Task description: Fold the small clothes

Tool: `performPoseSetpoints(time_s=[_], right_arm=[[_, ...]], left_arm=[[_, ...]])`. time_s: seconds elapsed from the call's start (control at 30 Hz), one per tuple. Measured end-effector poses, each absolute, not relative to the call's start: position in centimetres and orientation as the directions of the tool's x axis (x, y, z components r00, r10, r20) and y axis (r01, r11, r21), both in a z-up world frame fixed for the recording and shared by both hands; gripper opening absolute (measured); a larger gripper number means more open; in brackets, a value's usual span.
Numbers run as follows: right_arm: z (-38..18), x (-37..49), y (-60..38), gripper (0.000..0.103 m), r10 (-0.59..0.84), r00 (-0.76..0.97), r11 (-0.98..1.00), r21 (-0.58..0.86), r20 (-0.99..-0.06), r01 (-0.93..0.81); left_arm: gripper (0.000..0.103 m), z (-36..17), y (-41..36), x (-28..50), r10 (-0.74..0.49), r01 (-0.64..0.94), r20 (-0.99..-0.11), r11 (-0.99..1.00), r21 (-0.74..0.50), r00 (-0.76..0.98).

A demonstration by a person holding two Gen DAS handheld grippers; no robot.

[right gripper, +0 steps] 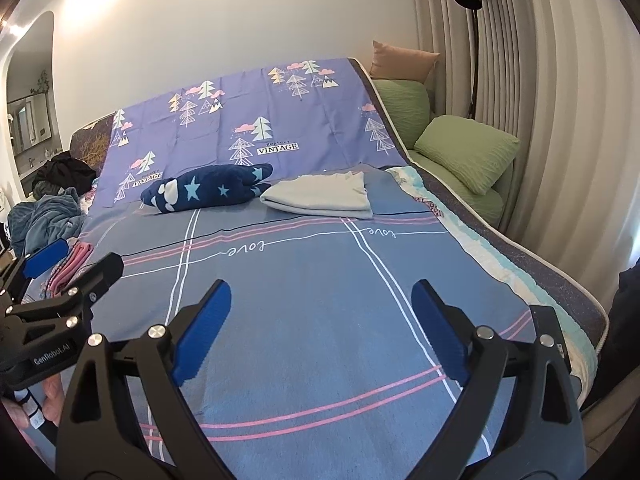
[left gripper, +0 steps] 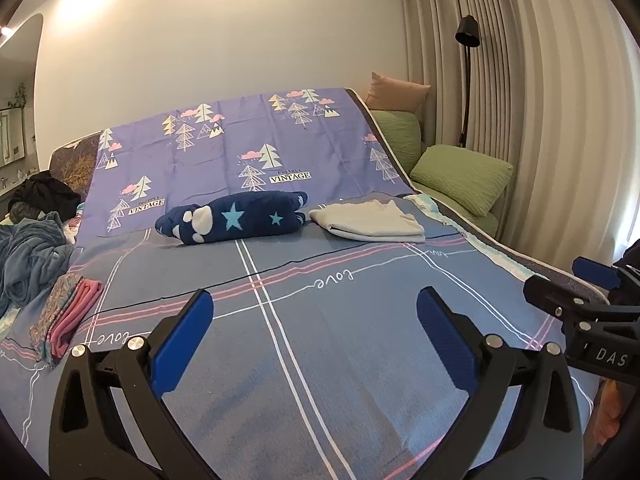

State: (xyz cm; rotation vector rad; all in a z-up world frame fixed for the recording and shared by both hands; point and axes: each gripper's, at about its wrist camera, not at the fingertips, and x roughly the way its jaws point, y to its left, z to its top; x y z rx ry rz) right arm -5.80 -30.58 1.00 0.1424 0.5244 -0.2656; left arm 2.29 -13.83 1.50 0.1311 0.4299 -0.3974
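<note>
Bed (left gripper: 360, 360) bare under both wide-open grippers, left gripper (left gripper: 314, 322), right gripper (right gripper: 322, 312); unfolded pile (left gripper: 28, 256) off left edge, nearer left.

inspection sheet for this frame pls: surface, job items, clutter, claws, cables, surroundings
Surface: bed, plaid sheet, bare in front of both claws.
Job's things: folded white cloth beside folded star blanket; pink stack at left edge.
Clutter: unfolded pile far left.
Claws: left claw open, holding nothing; right claw open, holding nothing.
Cables: nothing seen.
Surroundings: green pillows, floor lamp, curtain.
</note>
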Motion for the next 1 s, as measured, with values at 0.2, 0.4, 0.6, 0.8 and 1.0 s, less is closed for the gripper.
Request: performPoseSetpoints(time_s=[0.2,0.4,0.6,0.8,1.0], right_arm=[[0.74,-5.98,-30.75,0.094,-0.212,0.827,0.954,0.072,-0.52,0.29],[0.42,-5.84,-30.71,0.094,-0.205,0.824,0.956,0.073,-0.529,0.285],[0.36,-5.52,-30.71,0.094,-0.204,0.82,0.956,0.071,-0.535,0.284],[0.24,-5.33,-30.59,0.094,-0.204,0.818,0.957,0.067,-0.538,0.283],[0.13,-5.07,-30.11,0.094,-0.201,0.816,0.961,0.052,-0.543,0.271]], left_arm=[[0.102,1.42,-14.18,2.02,-0.346,0.403,-0.443,0.914,0.039,0.827],[0.102,1.35,-14.31,1.95,-0.341,0.402,-0.45,0.914,0.045,0.825],[0.102,1.09,-14.46,1.93,-0.338,0.405,-0.457,0.913,0.054,0.822],[0.102,0.96,-14.56,1.98,-0.333,0.406,-0.457,0.911,0.069,0.825],[0.102,0.77,-14.4,2.01,-0.331,0.406,-0.462,0.911,0.07,0.823]])
